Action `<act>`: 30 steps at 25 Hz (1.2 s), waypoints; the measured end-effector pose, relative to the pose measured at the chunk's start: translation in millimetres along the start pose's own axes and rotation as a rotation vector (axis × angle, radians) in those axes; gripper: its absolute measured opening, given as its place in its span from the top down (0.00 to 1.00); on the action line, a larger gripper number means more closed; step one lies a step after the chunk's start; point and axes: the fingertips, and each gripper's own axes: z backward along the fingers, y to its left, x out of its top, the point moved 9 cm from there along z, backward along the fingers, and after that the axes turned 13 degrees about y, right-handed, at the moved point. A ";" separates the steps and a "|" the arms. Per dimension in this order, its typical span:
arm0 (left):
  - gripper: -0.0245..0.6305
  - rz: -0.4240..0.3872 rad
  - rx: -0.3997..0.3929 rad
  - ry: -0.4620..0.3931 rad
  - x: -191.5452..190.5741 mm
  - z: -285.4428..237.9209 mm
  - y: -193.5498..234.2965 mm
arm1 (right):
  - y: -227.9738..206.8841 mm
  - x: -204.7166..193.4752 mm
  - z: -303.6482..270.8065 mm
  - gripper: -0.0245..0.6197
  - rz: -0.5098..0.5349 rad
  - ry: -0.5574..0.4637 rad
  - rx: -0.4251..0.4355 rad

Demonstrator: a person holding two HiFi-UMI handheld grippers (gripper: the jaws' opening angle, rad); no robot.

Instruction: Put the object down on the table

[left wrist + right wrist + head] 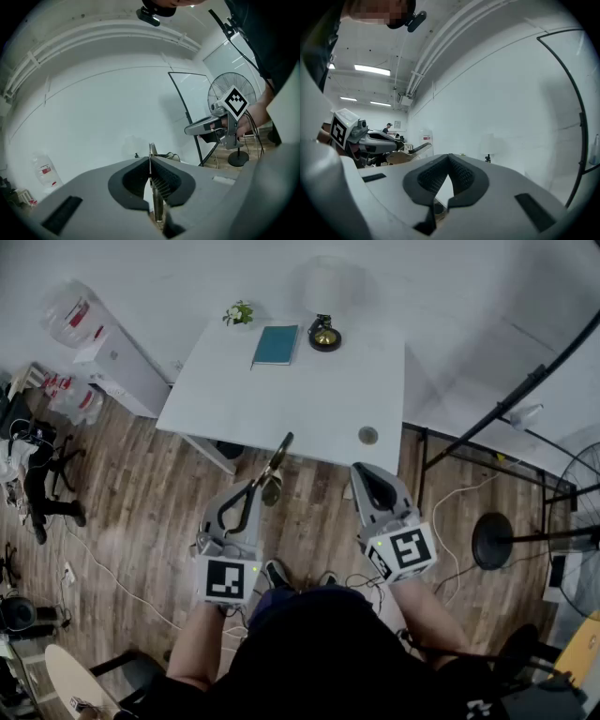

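Note:
A slim brass-coloured, spoon-like utensil [273, 472] is pinched in my left gripper [251, 487], whose jaws are shut on it. It slants up towards the near edge of the white table [291, 399] and hangs over the wooden floor. In the left gripper view the utensil [152, 154] shows edge-on as a thin metal strip between the pads. My right gripper [361, 472] hovers just off the table's front edge, shut with nothing in it; its pads [459, 176] meet. The left gripper [370, 140] with the utensil [412, 150] also appears in the right gripper view.
On the table lie a teal book [276, 344], a lamp [324, 332], a small plant [239, 313] and a small round disc [367, 435]. A black metal frame [487, 423], a stand base [492, 540] and a fan [583, 486] stand at the right. Clutter lines the left wall.

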 end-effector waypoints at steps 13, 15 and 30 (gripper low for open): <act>0.95 -0.017 0.063 -0.011 -10.3 55.5 -11.1 | 30.9 -7.4 35.5 0.95 -0.035 -0.025 0.020; 0.95 -0.029 0.075 -0.018 -9.2 57.6 -11.2 | 29.3 -9.7 36.2 0.95 -0.043 -0.024 0.021; 0.95 -0.096 -0.051 -0.083 -17.6 -24.2 53.0 | 19.9 -4.3 -17.6 0.95 -0.071 0.060 -0.133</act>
